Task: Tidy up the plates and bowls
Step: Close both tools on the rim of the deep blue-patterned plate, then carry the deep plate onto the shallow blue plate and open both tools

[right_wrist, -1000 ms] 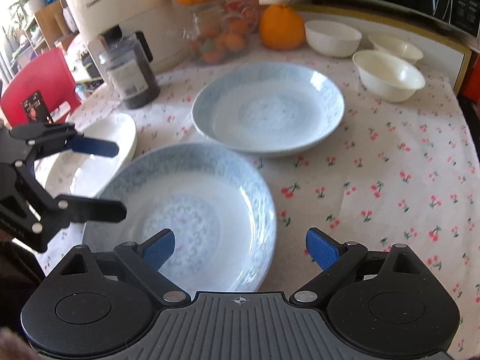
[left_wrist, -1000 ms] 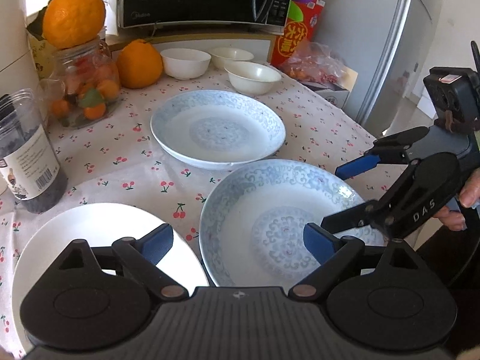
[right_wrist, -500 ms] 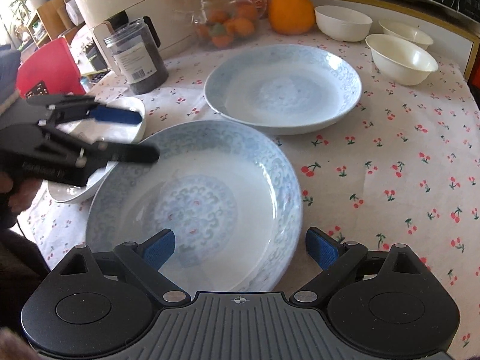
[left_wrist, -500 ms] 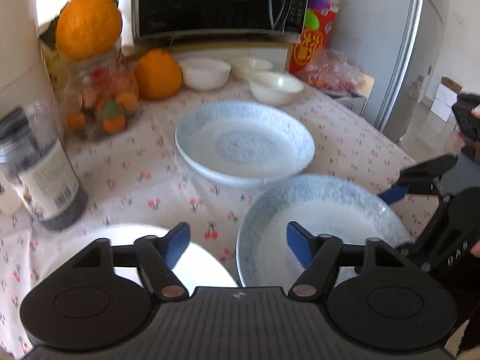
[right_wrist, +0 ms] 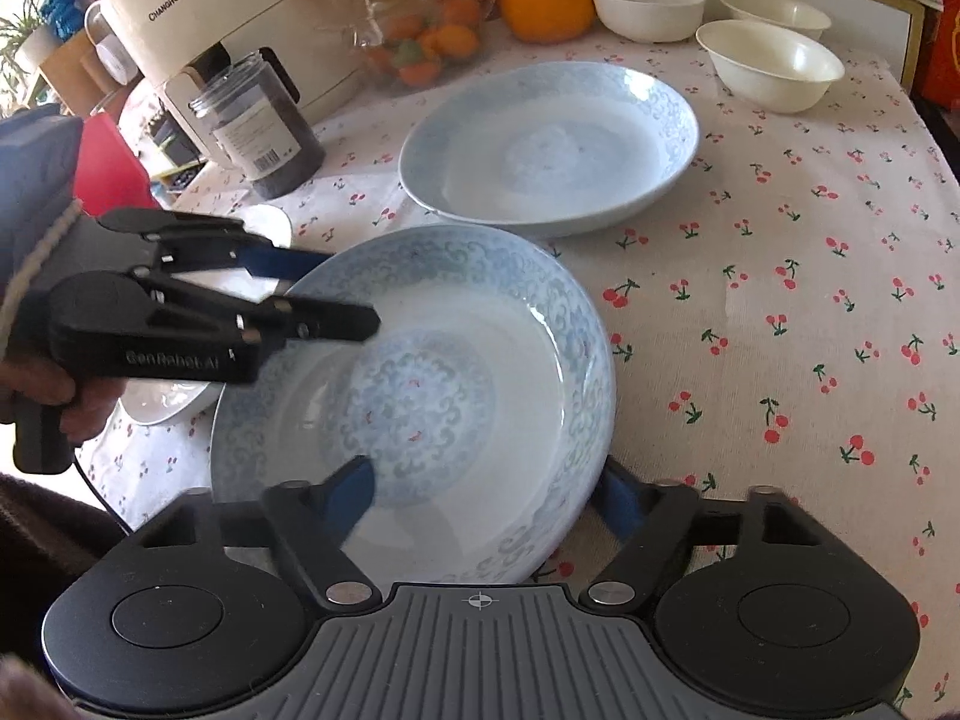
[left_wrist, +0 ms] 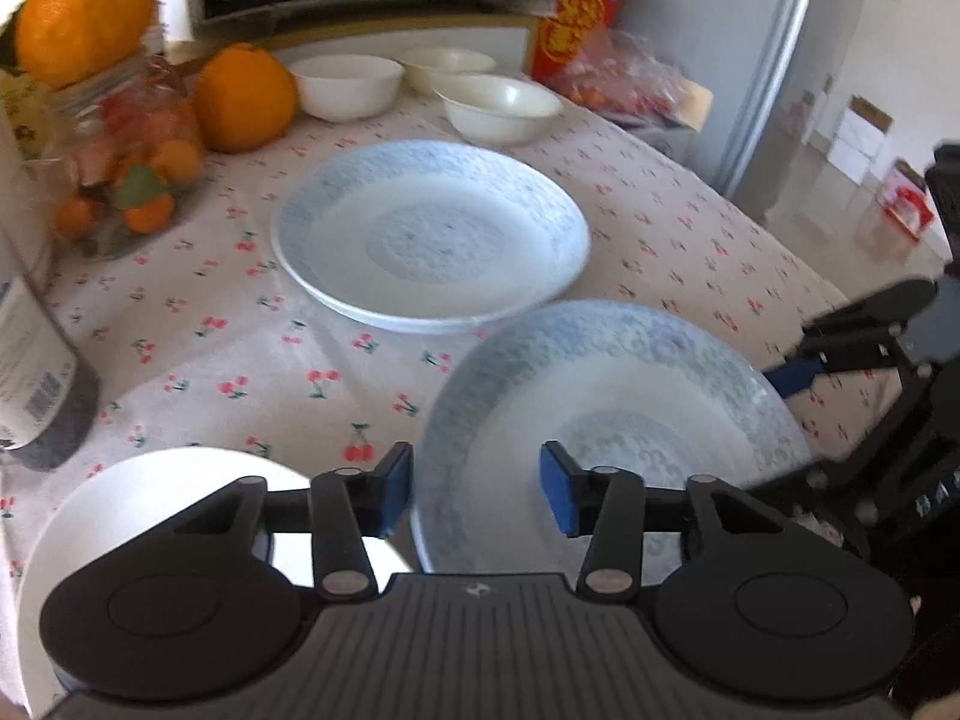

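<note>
Blue-patterned, the near plate [right_wrist: 432, 384] sat tilted over the cherry-print tabletop [right_wrist: 810, 276], just before the far plate [right_wrist: 549, 141]. My left gripper [left_wrist: 477, 489] and right gripper [right_wrist: 486, 492] had just been closing, each straddling its rim, not yet pinching.

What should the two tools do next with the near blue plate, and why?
Probably finish closing both tools on the near blue plate, then lift it. The left tool and right tool each straddle its rim, on opposite sides, and have just been closing, but gaps still show at the pads. A similar plate sits behind it.
</note>
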`<action>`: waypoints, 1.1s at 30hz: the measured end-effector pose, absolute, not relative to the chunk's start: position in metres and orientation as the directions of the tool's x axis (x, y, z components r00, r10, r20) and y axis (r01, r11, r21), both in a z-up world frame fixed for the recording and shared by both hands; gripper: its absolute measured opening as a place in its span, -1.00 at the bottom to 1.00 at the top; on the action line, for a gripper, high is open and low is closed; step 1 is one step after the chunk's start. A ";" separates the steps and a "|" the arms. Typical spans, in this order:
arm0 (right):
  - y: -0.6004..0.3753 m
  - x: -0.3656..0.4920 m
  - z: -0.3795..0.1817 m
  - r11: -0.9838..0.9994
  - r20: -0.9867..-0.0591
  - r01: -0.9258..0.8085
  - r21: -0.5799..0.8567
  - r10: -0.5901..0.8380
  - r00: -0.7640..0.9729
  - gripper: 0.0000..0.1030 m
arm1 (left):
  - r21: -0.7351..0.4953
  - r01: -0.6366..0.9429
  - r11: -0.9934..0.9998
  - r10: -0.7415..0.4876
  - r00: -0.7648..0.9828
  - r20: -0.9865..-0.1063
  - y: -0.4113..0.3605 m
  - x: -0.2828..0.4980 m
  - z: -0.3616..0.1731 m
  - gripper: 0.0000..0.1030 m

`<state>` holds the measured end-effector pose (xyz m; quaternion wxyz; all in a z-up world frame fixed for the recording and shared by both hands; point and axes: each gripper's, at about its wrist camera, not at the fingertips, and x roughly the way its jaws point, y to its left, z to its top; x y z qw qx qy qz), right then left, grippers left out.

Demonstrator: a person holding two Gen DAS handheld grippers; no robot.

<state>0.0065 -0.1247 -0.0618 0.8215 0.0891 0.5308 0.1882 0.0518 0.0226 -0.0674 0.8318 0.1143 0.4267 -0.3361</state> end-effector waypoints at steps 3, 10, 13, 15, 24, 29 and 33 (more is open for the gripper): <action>-0.128 0.007 -0.061 0.921 -0.842 -0.196 0.337 0.388 0.374 0.12 | -0.059 0.666 0.743 -0.443 0.424 -0.790 0.020 0.049 -0.069 -0.22; -0.138 0.009 -0.059 0.933 -0.853 -0.162 0.320 0.358 0.380 -0.40 | -0.064 0.629 0.774 -0.431 0.450 -0.782 0.026 0.052 -0.067 -0.50; -0.141 0.011 -0.056 0.934 -0.854 -0.139 0.329 0.357 0.379 -0.48 | -0.059 0.624 0.779 -0.431 0.463 -0.774 0.026 0.051 -0.066 -0.50; -0.141 0.011 -0.052 0.935 -0.849 -0.141 0.324 0.353 0.393 -0.48 | -0.065 0.616 0.785 -0.435 0.474 -0.765 0.027 0.051 -0.064 -0.50; -0.145 0.018 -0.035 0.929 -0.829 -0.137 0.344 0.369 0.420 -0.53 | -0.108 0.573 0.812 -0.456 0.509 -0.730 0.034 0.054 -0.053 -0.53; -0.151 0.022 -0.026 0.925 -0.814 -0.120 0.361 0.376 0.443 -0.53 | -0.125 0.562 0.818 -0.468 0.522 -0.714 0.036 0.055 -0.047 -0.52; -0.156 0.027 -0.021 0.924 -0.801 -0.113 0.364 0.373 0.468 -0.53 | -0.146 0.550 0.822 -0.478 0.528 -0.702 0.037 0.057 -0.044 -0.53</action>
